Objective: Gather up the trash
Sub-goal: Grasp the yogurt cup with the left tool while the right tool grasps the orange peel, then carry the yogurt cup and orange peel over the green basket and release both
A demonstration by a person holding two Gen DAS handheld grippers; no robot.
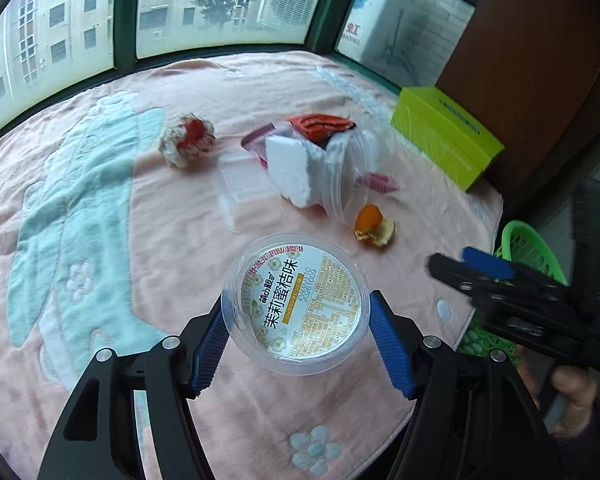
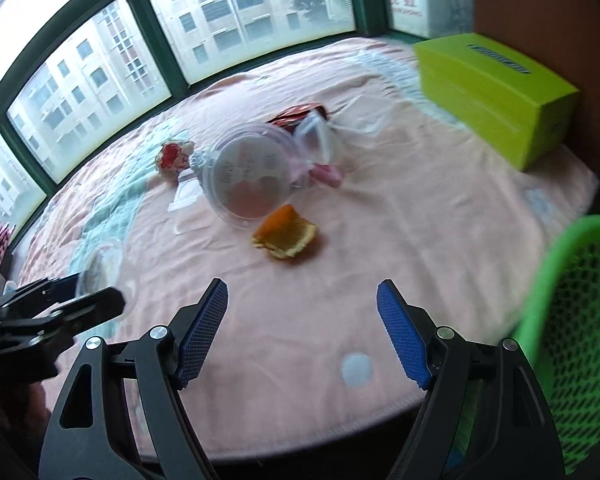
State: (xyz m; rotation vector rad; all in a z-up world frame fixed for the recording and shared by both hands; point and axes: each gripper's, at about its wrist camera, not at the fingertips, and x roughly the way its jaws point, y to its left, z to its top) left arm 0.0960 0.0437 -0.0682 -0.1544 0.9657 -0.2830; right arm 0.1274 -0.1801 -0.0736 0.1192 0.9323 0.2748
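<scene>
My left gripper is shut on a clear plastic cup with a printed label, its blue pads pressing on the cup's two sides above the pink blanket. In the right wrist view that cup is a blur at the lower left. My right gripper is open with nothing between its fingers; it hangs over the blanket's near edge. An orange peel lies just ahead of it, also seen as the peel in the left wrist view. The green mesh basket stands right of the right gripper.
Further back lie a second clear cup on its side, a white foam block, a clear tray, a crumpled red-and-white wrapper, a red packet and a pink packet. A lime green box stands at the back right. Windows run behind.
</scene>
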